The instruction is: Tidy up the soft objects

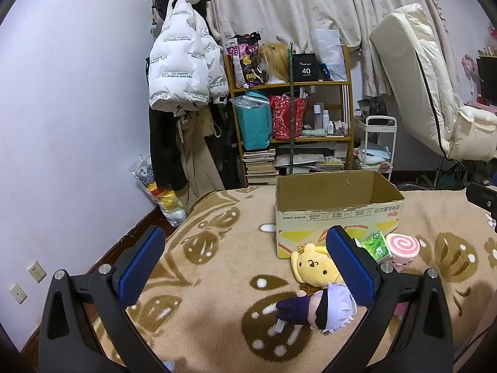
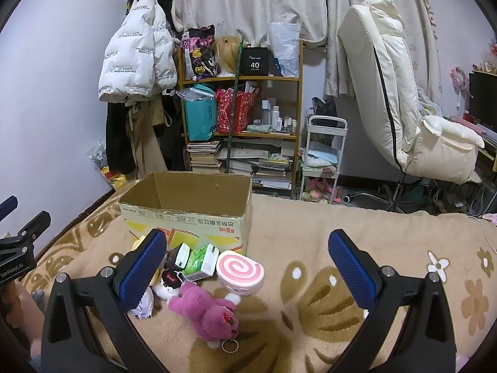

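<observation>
An open cardboard box (image 1: 338,214) stands on a beige patterned blanket (image 1: 217,279); it also shows in the right wrist view (image 2: 186,214). In front of it lie a yellow plush (image 1: 313,267), a purple-haired doll (image 1: 320,307), green tissue packs (image 2: 200,259), a pink swirl roll toy (image 2: 239,272) and a magenta bear (image 2: 206,309). My left gripper (image 1: 245,267) is open and empty, left of the toys. My right gripper (image 2: 247,269) is open and empty, hovering over the pink roll.
A wooden shelf (image 1: 289,108) with bags and books stands behind the bed. A white jacket (image 1: 180,59) hangs at the left wall. A white cart (image 2: 324,155) and a cream recliner chair (image 2: 403,93) stand to the right.
</observation>
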### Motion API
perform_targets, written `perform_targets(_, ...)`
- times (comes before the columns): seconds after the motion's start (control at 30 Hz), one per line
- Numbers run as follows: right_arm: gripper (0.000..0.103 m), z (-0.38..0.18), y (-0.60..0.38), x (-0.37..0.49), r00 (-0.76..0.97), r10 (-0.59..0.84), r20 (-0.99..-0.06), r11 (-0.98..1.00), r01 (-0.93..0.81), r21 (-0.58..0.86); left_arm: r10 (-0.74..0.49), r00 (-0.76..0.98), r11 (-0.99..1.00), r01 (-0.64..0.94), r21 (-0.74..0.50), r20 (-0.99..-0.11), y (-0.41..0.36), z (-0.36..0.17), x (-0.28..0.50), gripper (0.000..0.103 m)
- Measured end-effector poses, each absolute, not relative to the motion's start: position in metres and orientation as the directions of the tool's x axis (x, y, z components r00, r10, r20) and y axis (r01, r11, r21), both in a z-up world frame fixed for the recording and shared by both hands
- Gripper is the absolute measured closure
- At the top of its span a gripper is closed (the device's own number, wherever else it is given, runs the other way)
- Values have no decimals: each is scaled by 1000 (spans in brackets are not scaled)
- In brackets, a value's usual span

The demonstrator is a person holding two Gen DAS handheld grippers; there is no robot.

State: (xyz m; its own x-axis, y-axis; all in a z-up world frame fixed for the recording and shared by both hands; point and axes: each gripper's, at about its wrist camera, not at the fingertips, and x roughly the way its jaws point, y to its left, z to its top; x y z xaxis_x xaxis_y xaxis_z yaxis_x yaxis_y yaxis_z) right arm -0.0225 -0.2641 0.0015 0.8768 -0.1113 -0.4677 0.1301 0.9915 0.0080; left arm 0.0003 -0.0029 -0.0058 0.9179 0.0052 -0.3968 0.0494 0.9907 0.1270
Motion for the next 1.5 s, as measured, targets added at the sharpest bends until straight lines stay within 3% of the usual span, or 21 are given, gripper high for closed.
perform_targets(1.5,0,-8,-257,-21,870,-100,-483,993,120,10,13,915,989,49,142,-403,-8,-14,2,1)
